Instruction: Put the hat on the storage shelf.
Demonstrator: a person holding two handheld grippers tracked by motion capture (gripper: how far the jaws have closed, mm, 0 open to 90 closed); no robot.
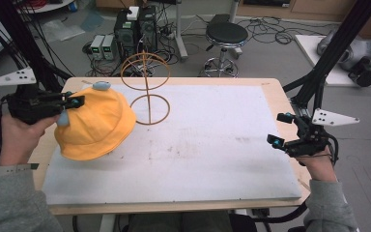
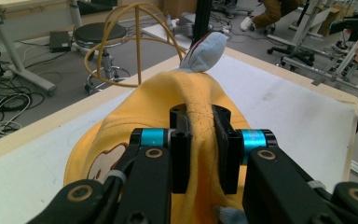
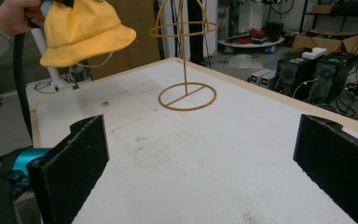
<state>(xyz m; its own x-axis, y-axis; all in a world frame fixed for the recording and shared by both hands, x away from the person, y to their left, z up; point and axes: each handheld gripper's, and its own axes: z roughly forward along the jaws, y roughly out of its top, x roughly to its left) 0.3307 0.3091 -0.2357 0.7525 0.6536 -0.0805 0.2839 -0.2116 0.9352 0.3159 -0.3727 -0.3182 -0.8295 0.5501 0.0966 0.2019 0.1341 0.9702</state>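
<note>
A yellow bucket hat [image 1: 96, 125] with small light blue ears [image 2: 207, 51] hangs off the table at the left. My left gripper [image 1: 77, 101] is shut on a fold of its crown, and in the left gripper view the fabric [image 2: 186, 93] is pinched between the two black pads. From the right gripper view the hat [image 3: 81, 28] hangs in the air at the upper left. A tan wire hat stand [image 1: 147, 92] stands at the back of the white board, just right of the hat. My right gripper [image 1: 278, 128] hovers open at the board's right edge with nothing between its jaws.
The white board [image 1: 212, 145] covers most of the wooden table. Behind the table are a black stool [image 1: 226, 36], computer towers [image 1: 135, 29] and loose cables on the floor. Black frame posts [image 1: 338, 43] rise on both sides.
</note>
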